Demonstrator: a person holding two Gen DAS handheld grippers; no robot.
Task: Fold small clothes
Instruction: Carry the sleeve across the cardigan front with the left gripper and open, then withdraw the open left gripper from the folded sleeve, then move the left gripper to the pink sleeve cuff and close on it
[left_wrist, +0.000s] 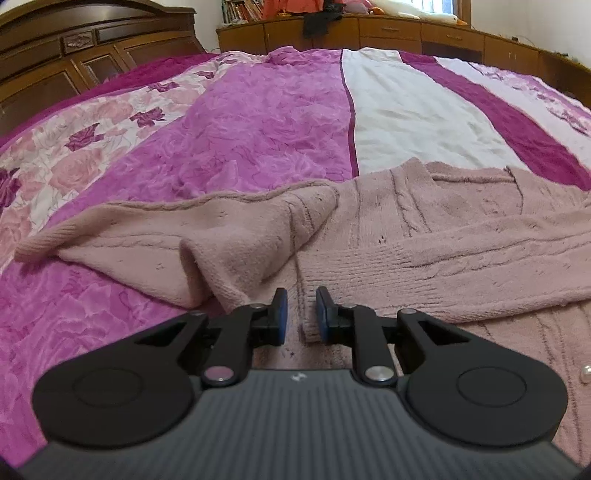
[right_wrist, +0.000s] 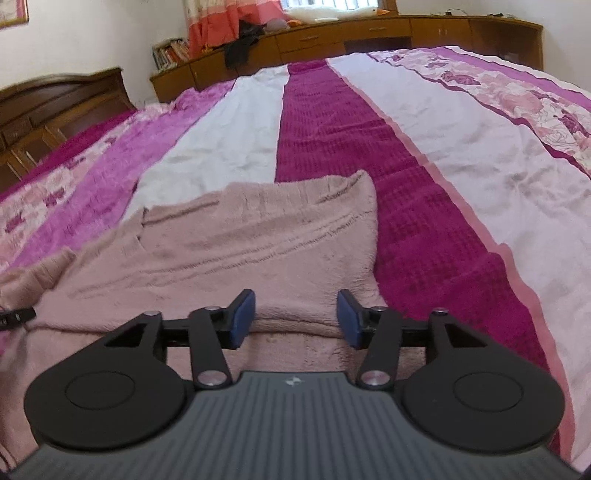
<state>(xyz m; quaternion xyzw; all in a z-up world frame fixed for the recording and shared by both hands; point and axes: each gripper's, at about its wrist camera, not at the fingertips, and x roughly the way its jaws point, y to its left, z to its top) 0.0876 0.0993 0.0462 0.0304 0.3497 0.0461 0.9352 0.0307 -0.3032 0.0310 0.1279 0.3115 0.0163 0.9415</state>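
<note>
Pink knitted cardigan (left_wrist: 424, 236) lies spread on the bed, on a bedspread (left_wrist: 258, 122) striped in magenta, violet, white and rose print. Cardigan sits at the near edge of the bed, across the violet, white and magenta stripes.

Left wrist view: left hand-held gripper (left_wrist: 301, 314) hovers low over the cardigan near its front opening edge; jaws stand narrowly apart, blue pads (left_wrist: 281, 314) facing each other across a small gap, nothing pinched between them. Left sleeve (left_wrist: 122, 236) is folded in and bunched, a loose ridge of knit just left of the gripper. Right sleeve (left_wrist: 480, 243) is laid across the body. A pearl button (left_wrist: 584, 374) shows at the near right edge.

Right wrist view: right hand-held gripper (right_wrist: 296, 319) released, jaws well apart, folded knit below and between them but not clamped. Far right corner of the cardigan (right_wrist: 365, 184) rests on the magenta stripe.

Far side: wooden headboard (left_wrist: 55, 55) left, low cabinets (left_wrist: 388, 33) along the wall
</note>
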